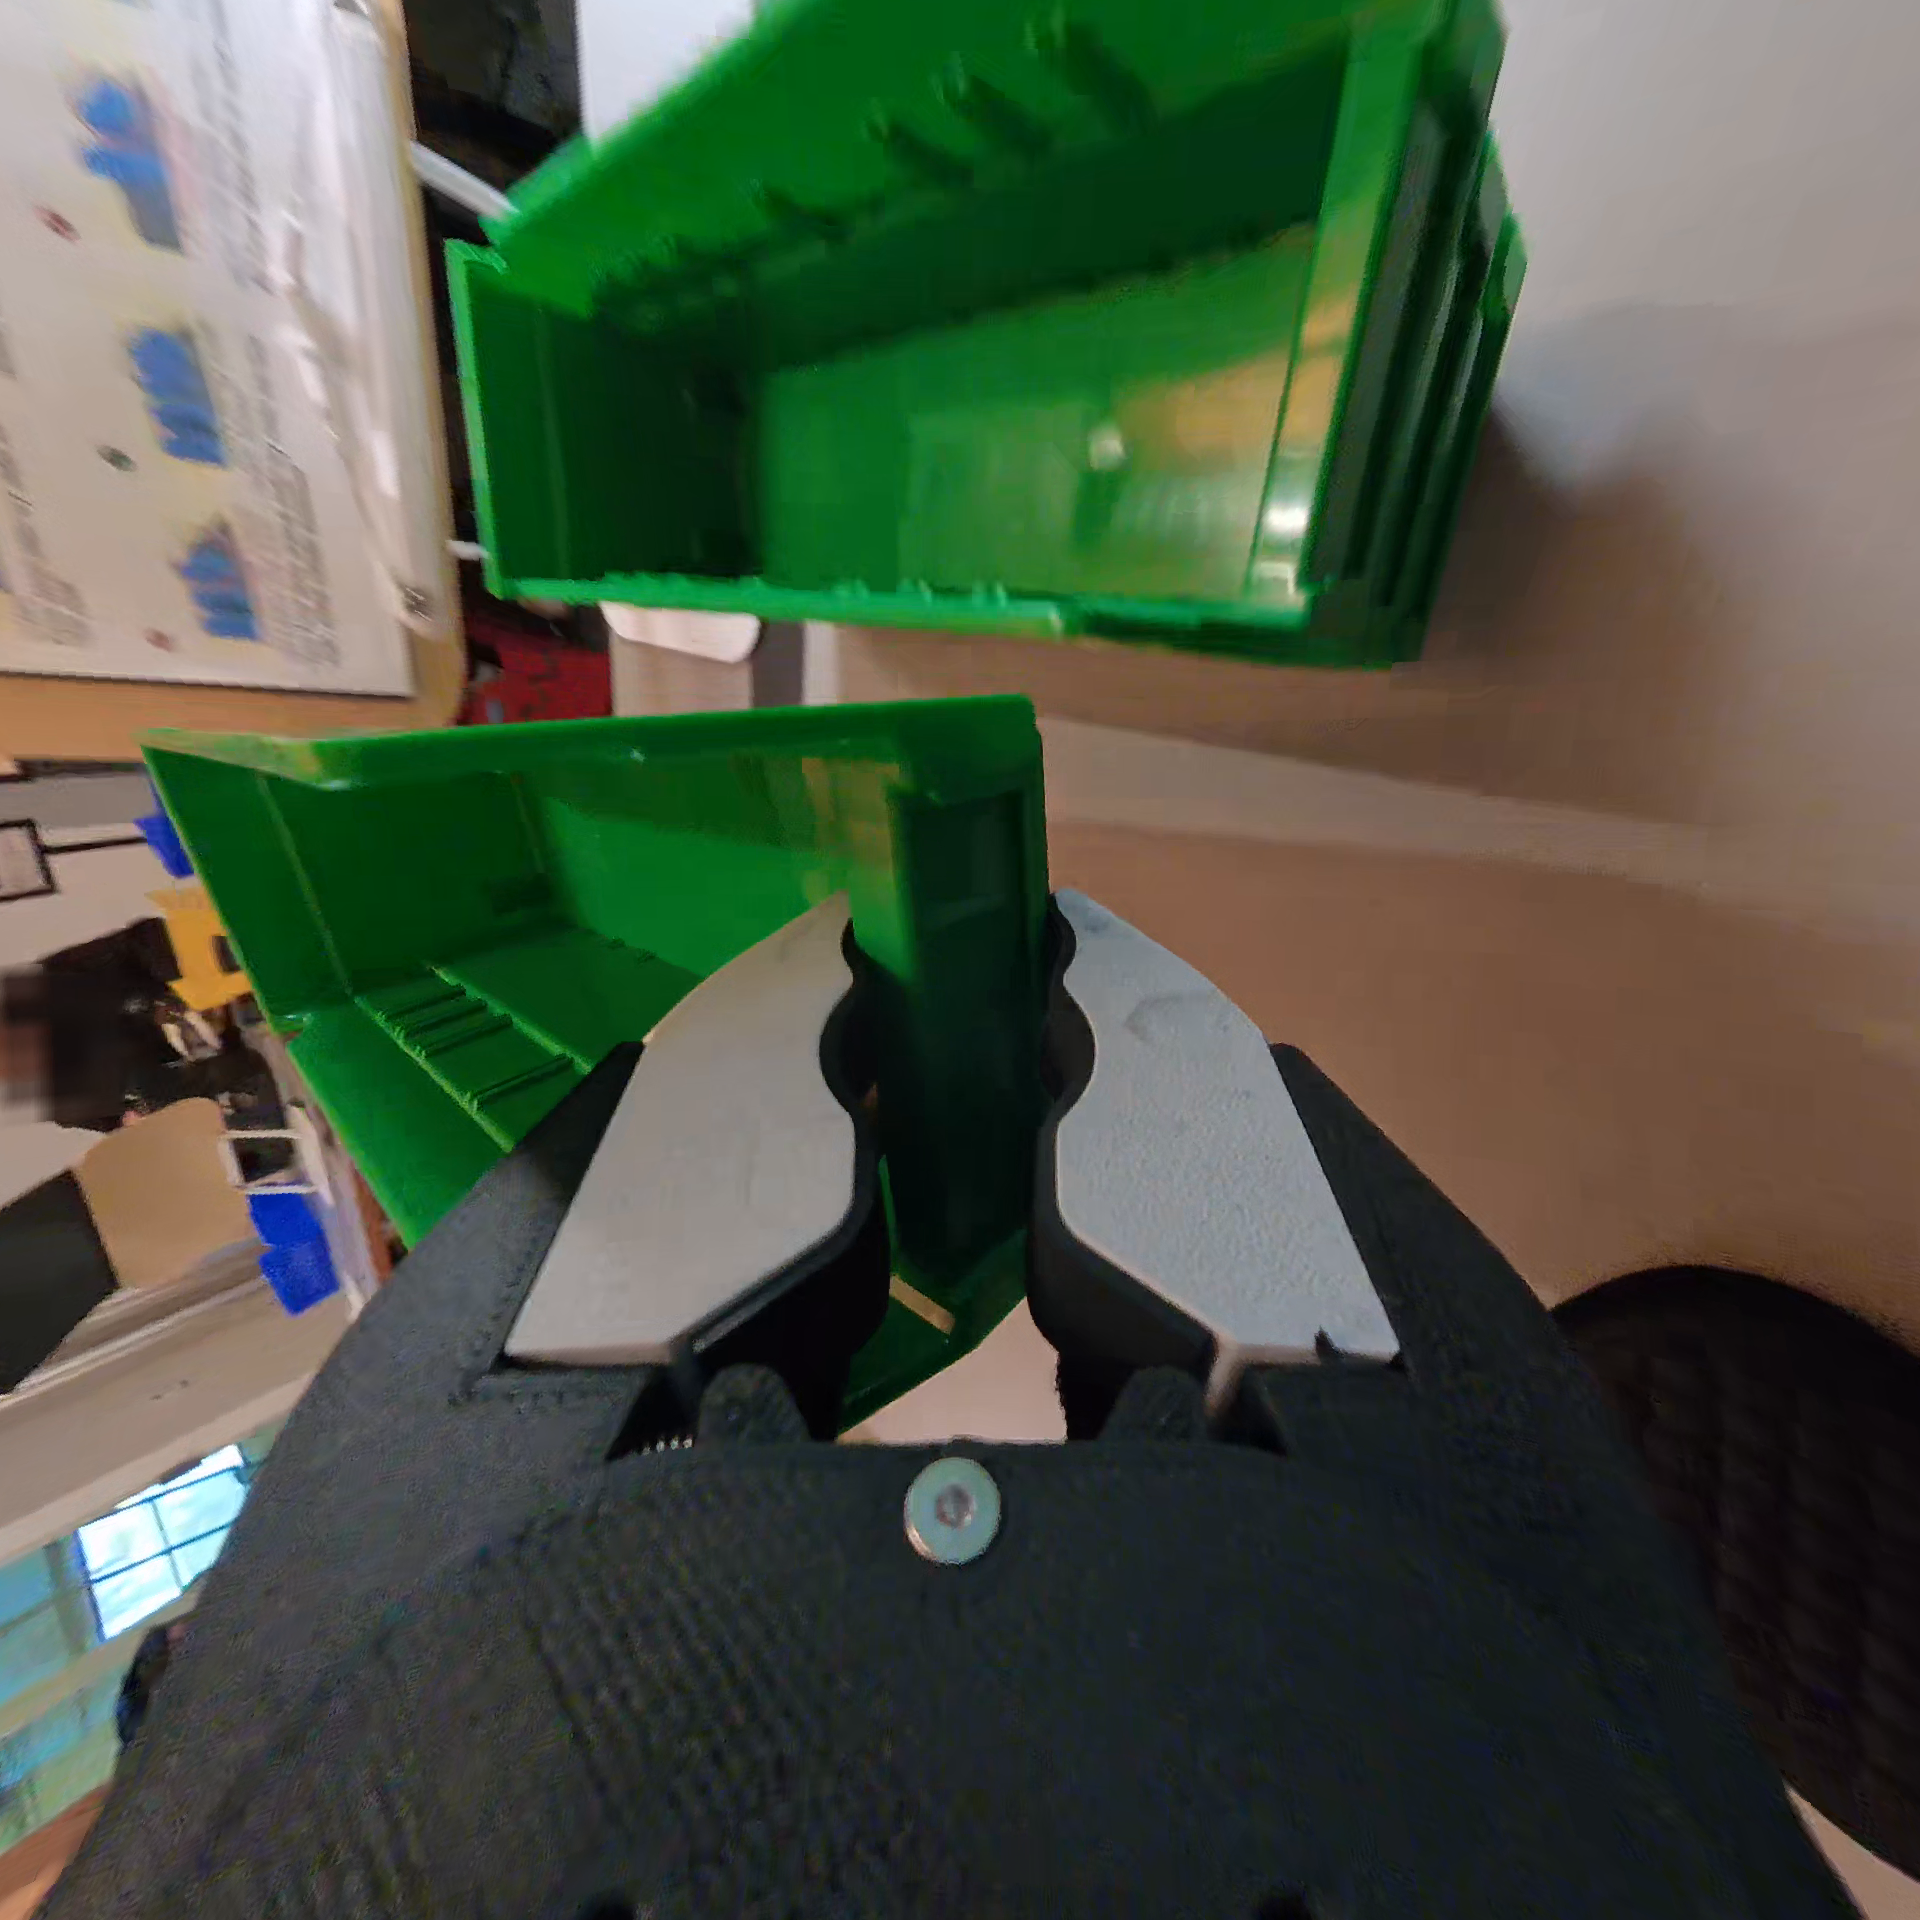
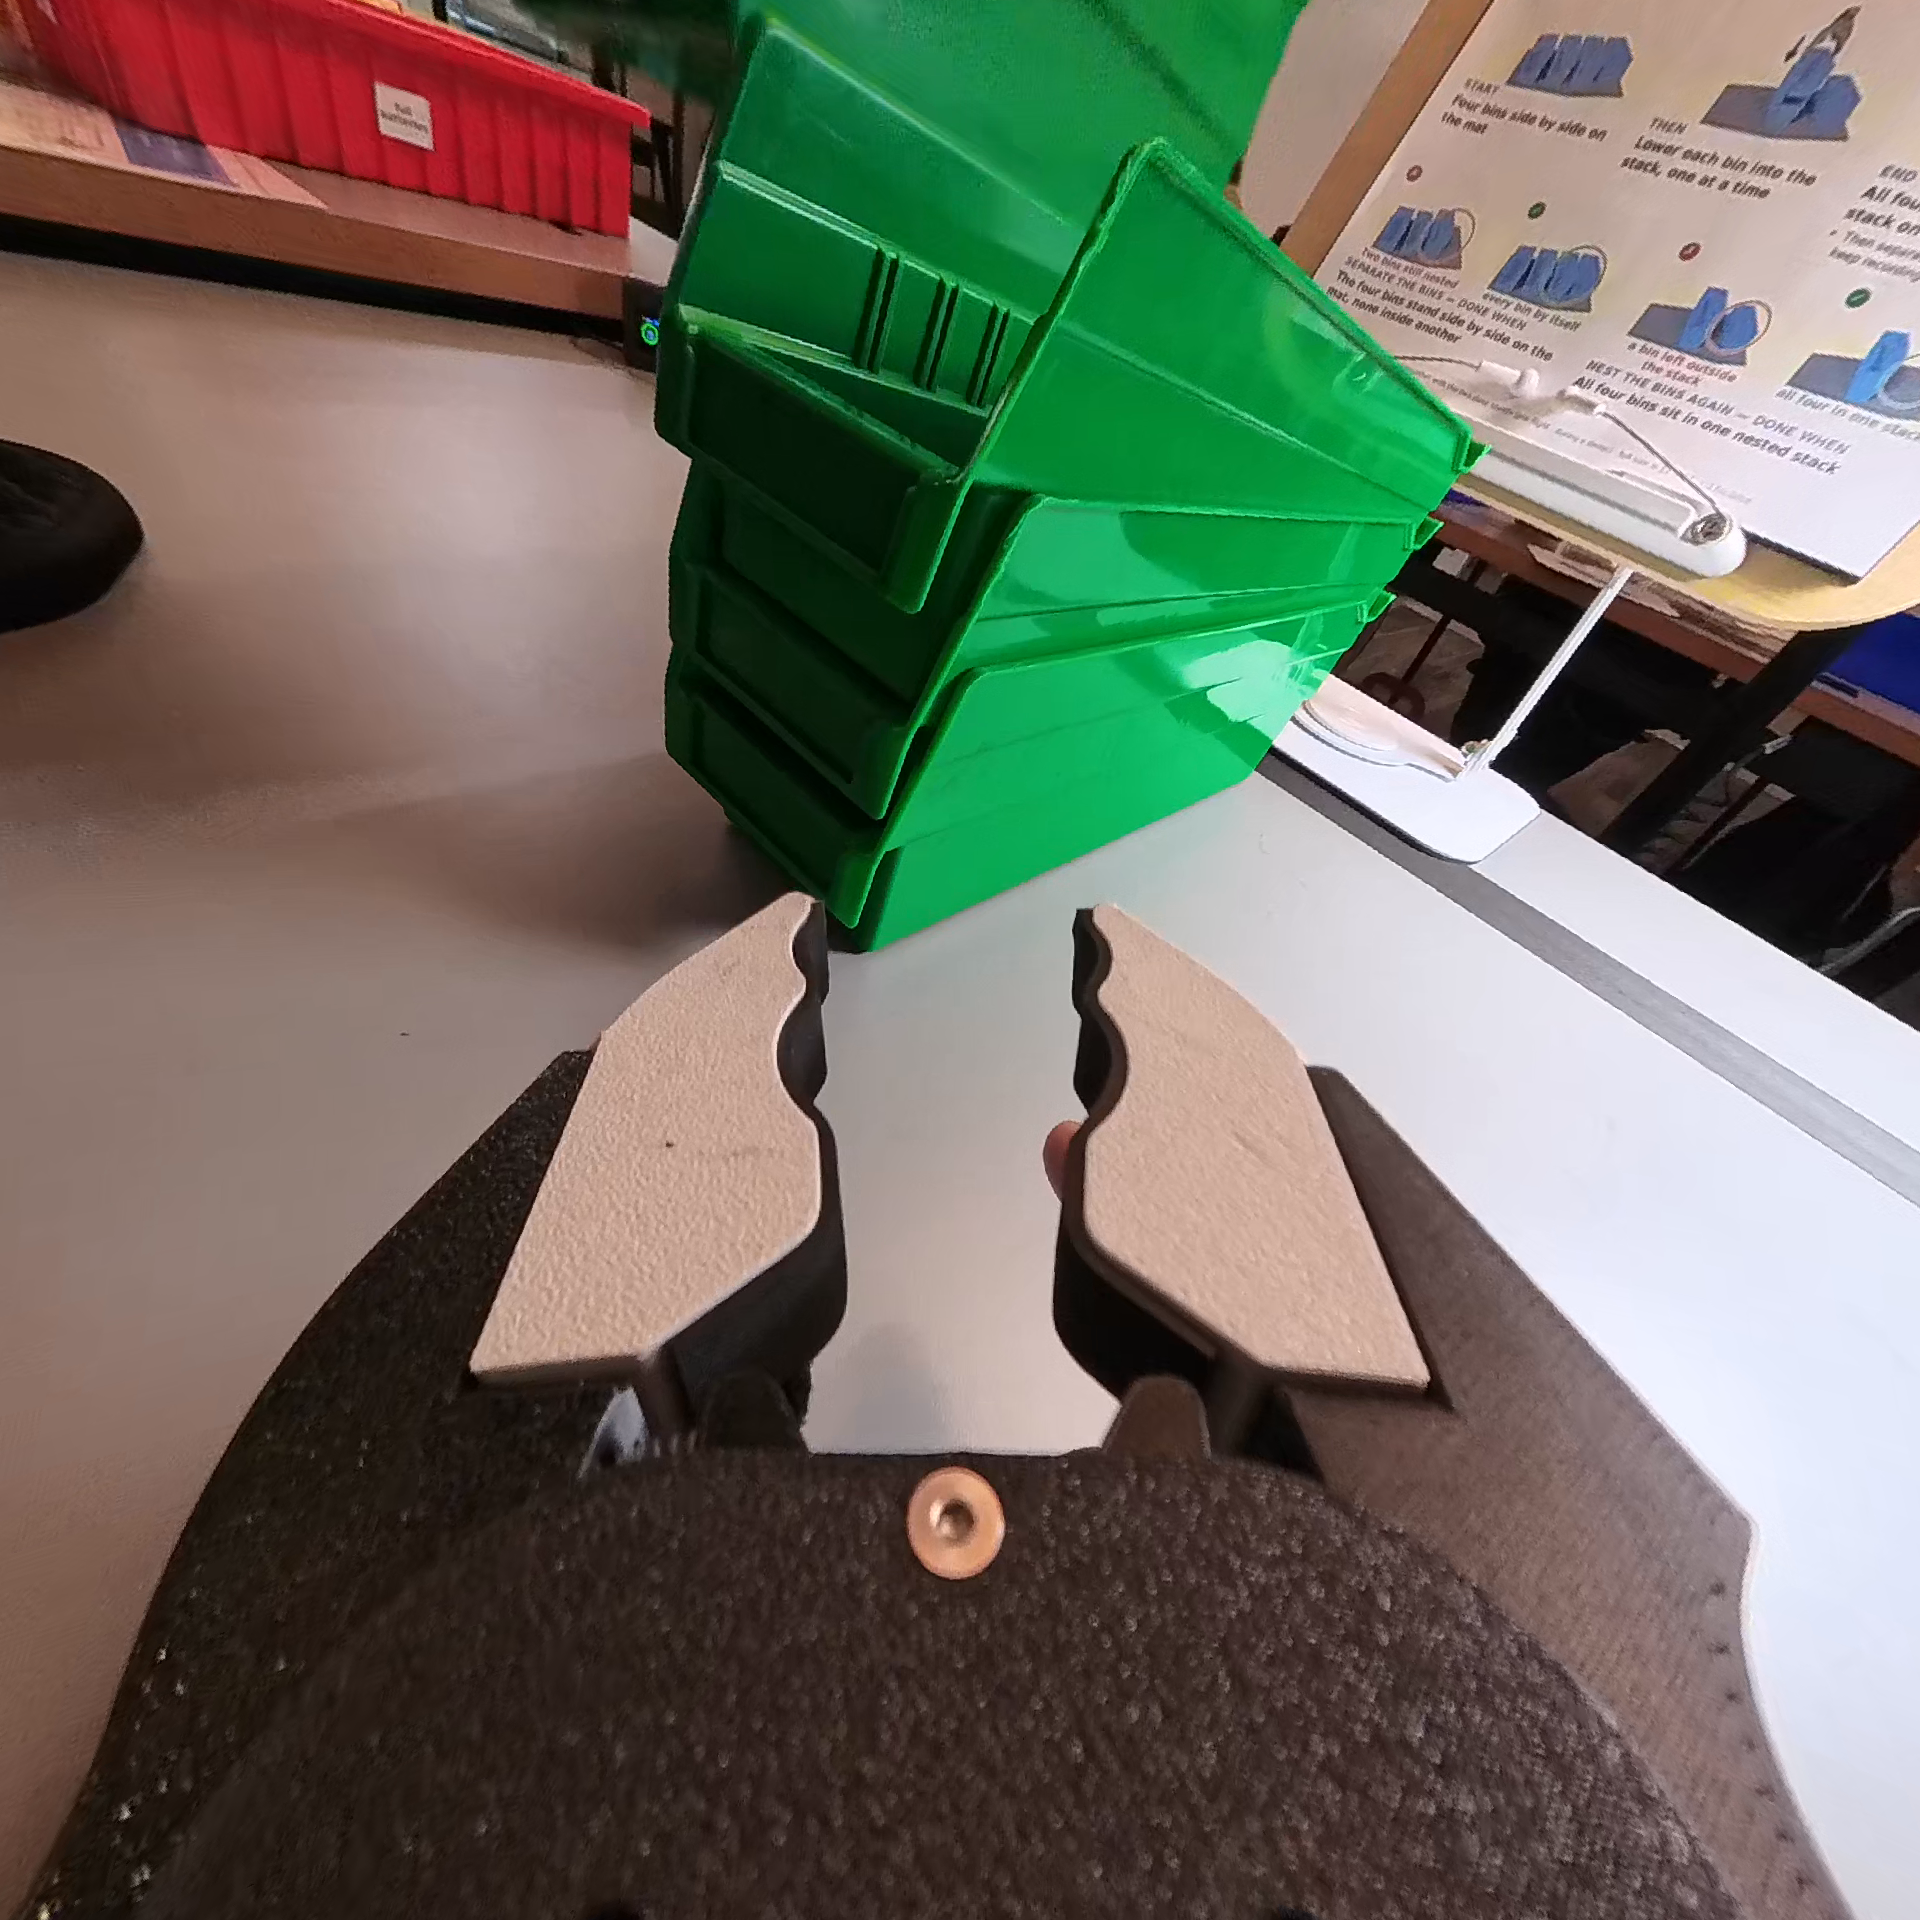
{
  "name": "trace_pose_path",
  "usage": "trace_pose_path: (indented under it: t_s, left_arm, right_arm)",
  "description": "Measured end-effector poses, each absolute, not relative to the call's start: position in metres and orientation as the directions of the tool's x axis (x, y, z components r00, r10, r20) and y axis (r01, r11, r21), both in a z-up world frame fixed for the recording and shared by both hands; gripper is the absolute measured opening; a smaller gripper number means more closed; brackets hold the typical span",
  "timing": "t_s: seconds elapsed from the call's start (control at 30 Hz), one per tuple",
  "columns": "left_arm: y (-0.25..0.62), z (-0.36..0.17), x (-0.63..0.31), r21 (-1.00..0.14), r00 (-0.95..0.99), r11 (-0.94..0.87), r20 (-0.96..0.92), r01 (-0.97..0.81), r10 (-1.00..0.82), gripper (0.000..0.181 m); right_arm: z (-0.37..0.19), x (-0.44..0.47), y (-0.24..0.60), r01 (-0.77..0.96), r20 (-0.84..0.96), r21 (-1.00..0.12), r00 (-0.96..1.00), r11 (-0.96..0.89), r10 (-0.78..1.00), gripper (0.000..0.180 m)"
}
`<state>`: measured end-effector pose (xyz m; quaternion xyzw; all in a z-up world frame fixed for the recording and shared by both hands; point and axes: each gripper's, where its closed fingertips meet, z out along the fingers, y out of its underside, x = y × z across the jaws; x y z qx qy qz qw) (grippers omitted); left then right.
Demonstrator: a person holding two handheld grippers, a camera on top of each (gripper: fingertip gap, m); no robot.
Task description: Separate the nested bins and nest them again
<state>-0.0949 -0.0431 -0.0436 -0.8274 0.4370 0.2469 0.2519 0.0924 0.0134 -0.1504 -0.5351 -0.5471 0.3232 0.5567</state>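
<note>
A stack of nested green bins [image 2: 1039, 675] stands on the grey table [image 2: 312, 727], and its top bin sits tilted. The stack also shows in the left wrist view [image 1: 987, 436], seen into its open top. My left gripper [image 1: 951, 914] is shut on the end wall of a separate green bin [image 1: 468, 904] and holds it off the table, close beside the stack. A blurred green shape [image 2: 987, 42] shows at the top edge of the right wrist view, above the stack. My right gripper [image 2: 951, 925] is open and empty, low over the table just in front of the stack's bottom bin.
An instruction board [image 2: 1662, 260] on a stand with a white base [image 2: 1434, 790] is behind the stack to the right. A red bin [image 2: 312, 94] sits on a wooden shelf at the back left. A black round object [image 2: 52, 540] lies on the table to the left. Tip to tip, the grippers are about 25 centimetres apart.
</note>
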Motion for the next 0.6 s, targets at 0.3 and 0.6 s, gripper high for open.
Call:
trace_pose_path:
  t_s: [0.3, 0.6]
  left_arm:
    - [-0.053, -0.165, -0.124, -0.213, 0.523, -0.500, -0.563, -0.840, -0.639, 0.030]
    - [-0.047, -0.205, -0.128, -0.177, 0.427, -0.419, -0.644, -0.890, -0.635, 0.030]
  right_arm:
    - [-0.154, 0.092, 0.019, 0.237, 0.255, -0.950, 0.211, 0.203, 0.944, 0.045]
    - [-0.156, 0.091, 0.019, 0.245, 0.257, -0.948, 0.213, 0.203, 0.943, 0.045]
